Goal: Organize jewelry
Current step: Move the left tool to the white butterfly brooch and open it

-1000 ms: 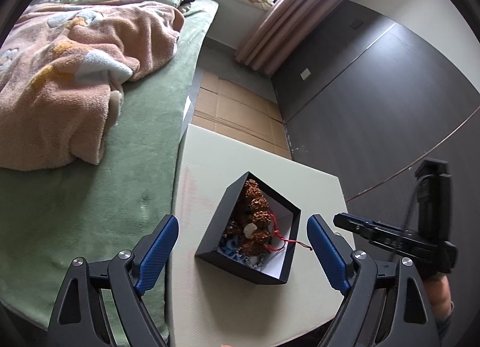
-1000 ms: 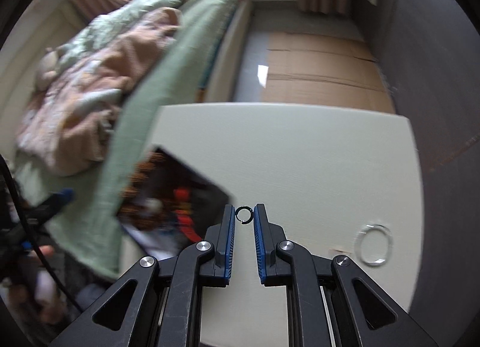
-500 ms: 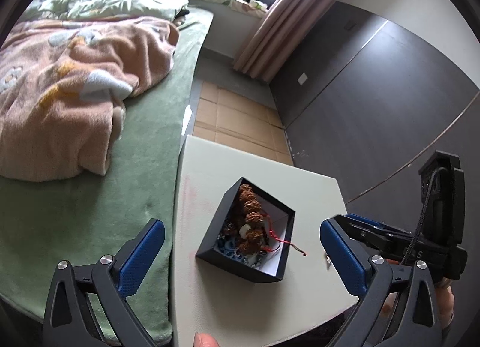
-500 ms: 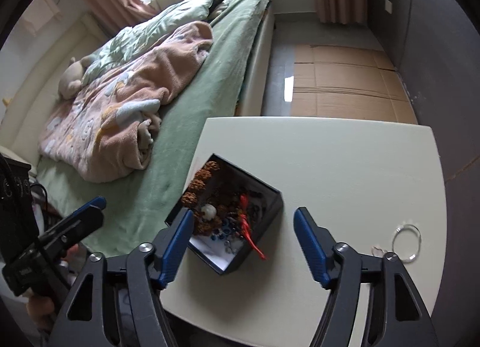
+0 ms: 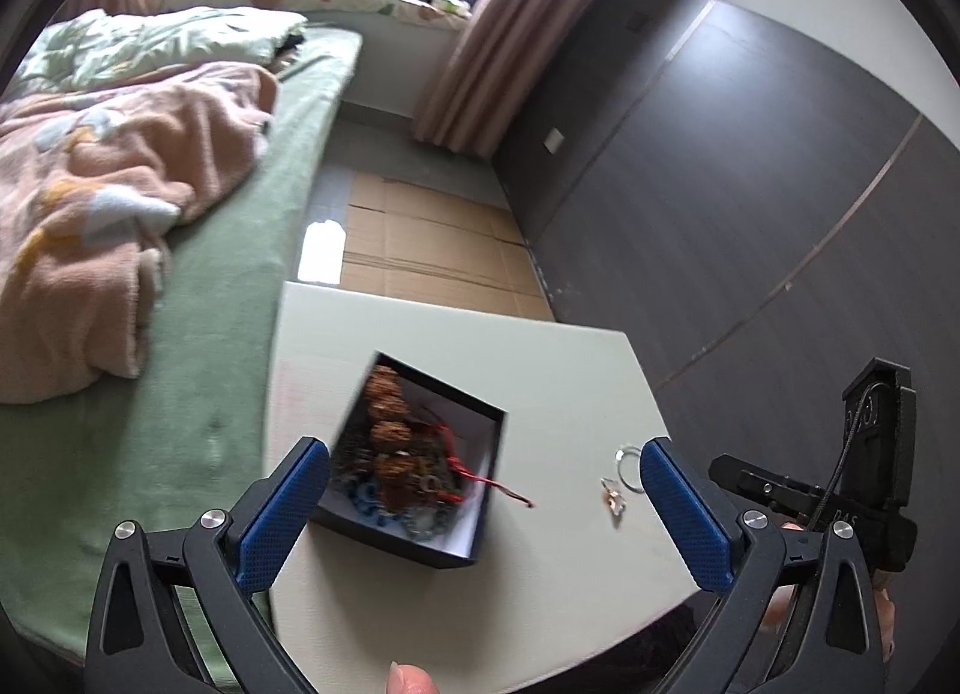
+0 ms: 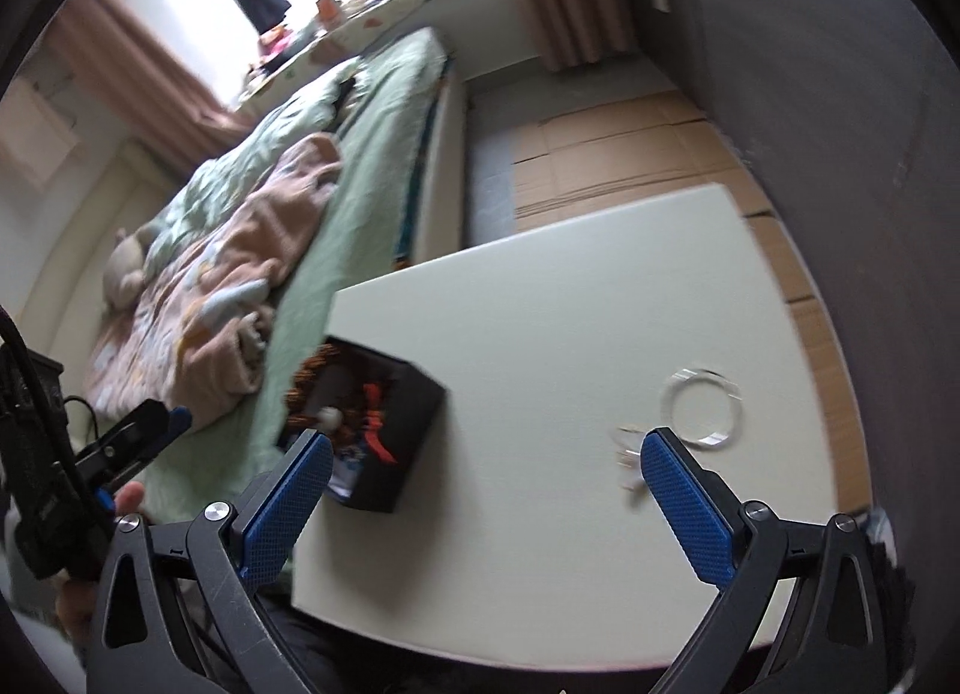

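While the left tongs (image 5: pixel 483 493) gape wide and empty, the black box (image 5: pixel 420 466) on the table (image 5: pixel 558 370) holds brown beads (image 5: pixel 390 433). From the right view, the right tongs (image 6: pixel 486 481) have just opened, empty; a clear bangle (image 6: pixel 702 406) lies outside.

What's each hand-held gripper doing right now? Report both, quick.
Left hand-held gripper: open, holding nothing; jaws just widened over the box.
Right hand-held gripper: open, empty; jaws have just been opening, nothing between them.
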`<control>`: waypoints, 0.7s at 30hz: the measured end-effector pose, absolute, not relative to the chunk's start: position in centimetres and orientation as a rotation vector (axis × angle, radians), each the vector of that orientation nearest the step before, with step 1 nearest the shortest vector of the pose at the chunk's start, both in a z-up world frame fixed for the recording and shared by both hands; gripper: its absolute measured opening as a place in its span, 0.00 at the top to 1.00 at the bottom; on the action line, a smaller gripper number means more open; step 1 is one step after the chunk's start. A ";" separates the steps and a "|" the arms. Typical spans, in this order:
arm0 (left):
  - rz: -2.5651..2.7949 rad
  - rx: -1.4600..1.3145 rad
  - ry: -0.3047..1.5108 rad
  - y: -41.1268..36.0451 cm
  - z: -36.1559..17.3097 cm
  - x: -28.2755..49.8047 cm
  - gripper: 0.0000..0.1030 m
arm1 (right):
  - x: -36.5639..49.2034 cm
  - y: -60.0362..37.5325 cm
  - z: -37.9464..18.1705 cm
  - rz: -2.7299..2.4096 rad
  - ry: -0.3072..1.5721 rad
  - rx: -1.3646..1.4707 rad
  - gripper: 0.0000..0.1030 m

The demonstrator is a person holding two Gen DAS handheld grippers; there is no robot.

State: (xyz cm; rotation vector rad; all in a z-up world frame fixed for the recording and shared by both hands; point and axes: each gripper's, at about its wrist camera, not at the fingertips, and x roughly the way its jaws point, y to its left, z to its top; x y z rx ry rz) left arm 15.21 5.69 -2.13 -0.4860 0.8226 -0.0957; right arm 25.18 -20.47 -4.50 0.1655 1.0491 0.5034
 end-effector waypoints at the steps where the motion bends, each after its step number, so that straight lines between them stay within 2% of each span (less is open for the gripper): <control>1: -0.099 -0.478 0.829 5.2 -2.2 15.4 0.00 | 25.2 -21.3 -4.7 0.490 1.053 0.180 0.00; 18: -0.316 -0.108 0.929 -6.6 -3.6 19.5 0.01 | 23.9 -31.1 -8.9 0.320 1.015 0.400 0.01; 21: -0.339 -0.059 0.961 -7.8 -4.7 20.3 0.05 | 23.9 -31.5 -9.6 0.304 1.001 0.411 0.01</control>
